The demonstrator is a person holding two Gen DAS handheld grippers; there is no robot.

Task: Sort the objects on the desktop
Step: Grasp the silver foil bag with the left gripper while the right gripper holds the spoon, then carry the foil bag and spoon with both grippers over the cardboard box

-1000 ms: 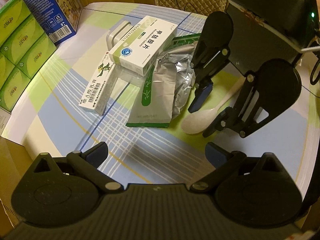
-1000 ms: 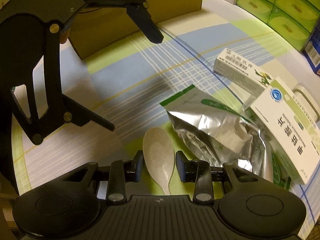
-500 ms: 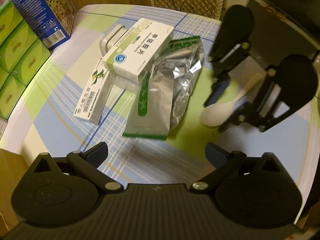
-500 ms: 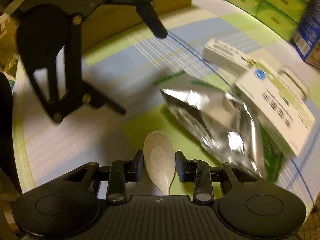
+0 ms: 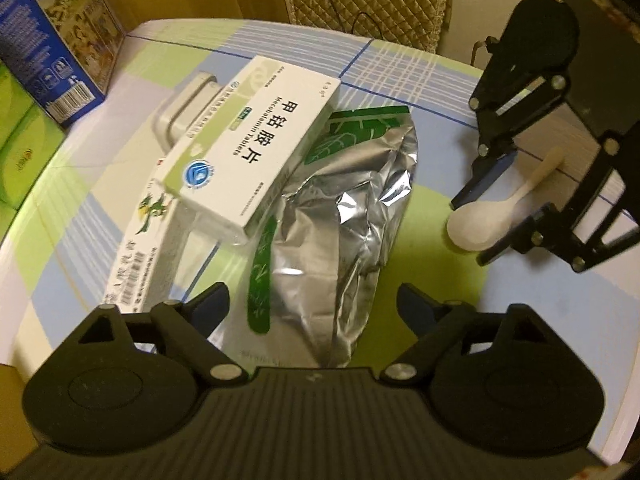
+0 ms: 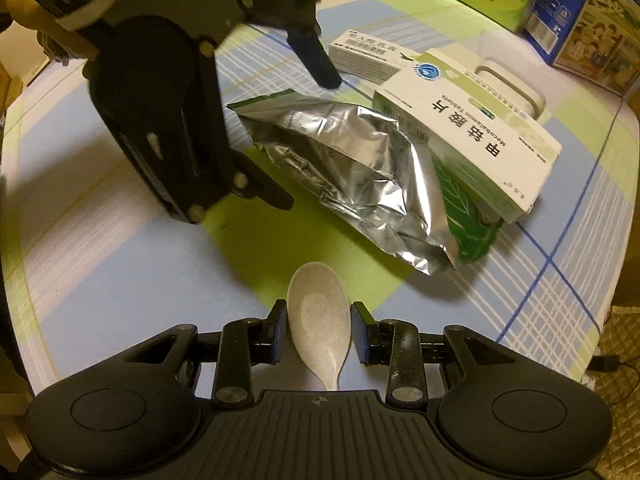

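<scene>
A crumpled silver and green foil bag [image 5: 344, 216] lies on the checked tablecloth [image 5: 400, 68]. My left gripper [image 5: 312, 304] stands over its near end, a finger on each side. The jaws are closing and the pads do not touch the bag. The right wrist view shows that left gripper [image 6: 306, 140] above the bag [image 6: 352, 160]. My right gripper [image 6: 318, 328] is shut on a white spoon [image 6: 318, 312], bowl pointing forward. The right gripper [image 5: 474, 230] and the spoon [image 5: 480, 224] also show right of the bag in the left wrist view.
A white and green medicine box [image 5: 256, 152] leans on the bag's far left edge, over a white handled object [image 5: 184, 108]. A slim white box [image 5: 140, 248] lies beside it. A blue carton [image 5: 56, 40] and green tissue packs [image 5: 20, 152] line the left edge.
My left gripper has moved forward until its fingers flank the foil bag, and its jaws have narrowed. The right gripper has carried the spoon away from the bag.
</scene>
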